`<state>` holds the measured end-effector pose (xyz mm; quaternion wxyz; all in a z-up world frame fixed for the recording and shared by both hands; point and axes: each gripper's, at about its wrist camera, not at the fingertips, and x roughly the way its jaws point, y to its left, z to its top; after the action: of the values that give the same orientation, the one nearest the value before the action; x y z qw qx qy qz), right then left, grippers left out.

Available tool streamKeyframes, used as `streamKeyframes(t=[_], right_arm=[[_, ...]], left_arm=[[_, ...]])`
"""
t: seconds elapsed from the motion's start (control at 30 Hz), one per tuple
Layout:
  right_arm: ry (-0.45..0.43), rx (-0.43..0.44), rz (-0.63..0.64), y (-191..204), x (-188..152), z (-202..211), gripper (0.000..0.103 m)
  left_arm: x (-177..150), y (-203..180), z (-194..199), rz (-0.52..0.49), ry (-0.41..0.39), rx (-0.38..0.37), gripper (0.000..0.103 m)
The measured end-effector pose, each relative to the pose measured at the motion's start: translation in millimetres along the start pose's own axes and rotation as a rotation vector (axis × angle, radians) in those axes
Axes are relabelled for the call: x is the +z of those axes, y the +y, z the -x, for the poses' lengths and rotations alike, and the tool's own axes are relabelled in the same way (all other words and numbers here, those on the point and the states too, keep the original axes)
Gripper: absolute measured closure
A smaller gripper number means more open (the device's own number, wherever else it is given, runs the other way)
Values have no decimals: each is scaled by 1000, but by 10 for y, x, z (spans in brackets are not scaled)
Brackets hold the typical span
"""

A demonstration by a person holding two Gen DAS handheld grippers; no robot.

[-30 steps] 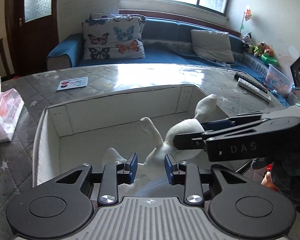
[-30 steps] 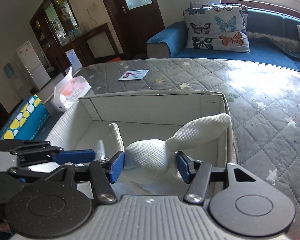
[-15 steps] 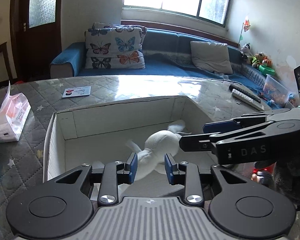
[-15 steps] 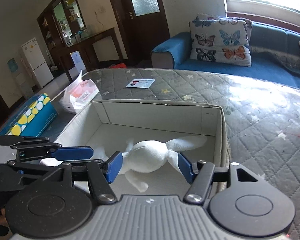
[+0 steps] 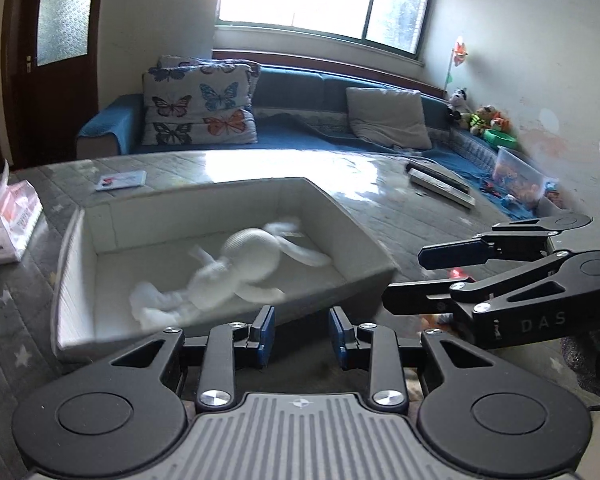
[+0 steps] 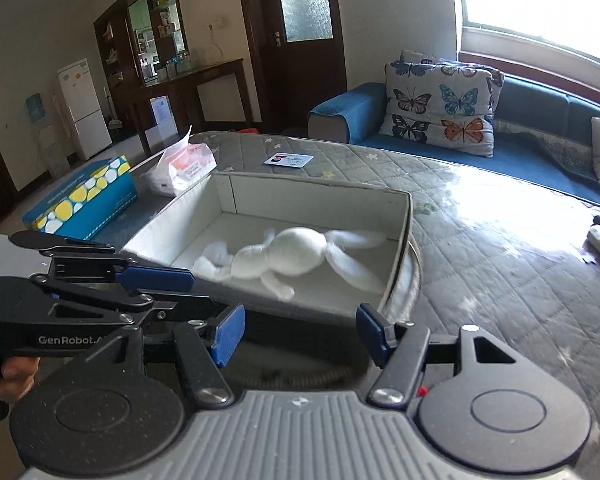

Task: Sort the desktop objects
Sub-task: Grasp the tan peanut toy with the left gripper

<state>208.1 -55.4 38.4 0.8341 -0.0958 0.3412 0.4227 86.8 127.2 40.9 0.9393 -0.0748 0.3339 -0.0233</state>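
So right now the white plush rabbit [image 6: 296, 256] is lying flat on the floor of the open white box [image 6: 396, 256], stretched out with its long ears pointing toward the box's right wall and its legs toward the left in my right wrist view. It's looking a bit blurry in both cameras, so I'm not getting fine detail on it.

My right gripper [image 6: 300, 330] is sitting just outside the near wall of the box, spread wide with nothing between its blue pads [image 6: 230, 332]. The rabbit is lying ahead of it, inside the box and clear of the fingers, not touching them.

My left gripper [image 5: 302, 332] is hovering in front of the box's near corner too, parted only a moderate amount and gripping nothing. From its camera the rabbit [image 5: 240, 272] is lying ahead and a bit left, inside the box.

The box is resting on the grey quilted table [image 6: 500, 272]. A blue tissue box [image 6: 80, 200] and a soft tissue pack [image 6: 184, 168] are sitting to the left of it, and a small card [image 6: 289, 160] is lying behind it.
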Motion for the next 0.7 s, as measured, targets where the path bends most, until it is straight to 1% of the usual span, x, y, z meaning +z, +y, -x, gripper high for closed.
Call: streamKeyframes(t=[0.17,0.33,0.57,0.7], right_arm=[[-2,-6,9,32,-271,242,40],[12,-14,29,98,-560,369,40],[49,-9,42,200,-911,401,40],[64,-2,45,240,-1029,358,40]], left_arm=[[-176,-122,2,30,25,-48,71],[-368,-244,-20,45,53,-85,71],[-496,-311,-24,109,85,-163,71],[-535,-372,-66,125,103,-186,71]])
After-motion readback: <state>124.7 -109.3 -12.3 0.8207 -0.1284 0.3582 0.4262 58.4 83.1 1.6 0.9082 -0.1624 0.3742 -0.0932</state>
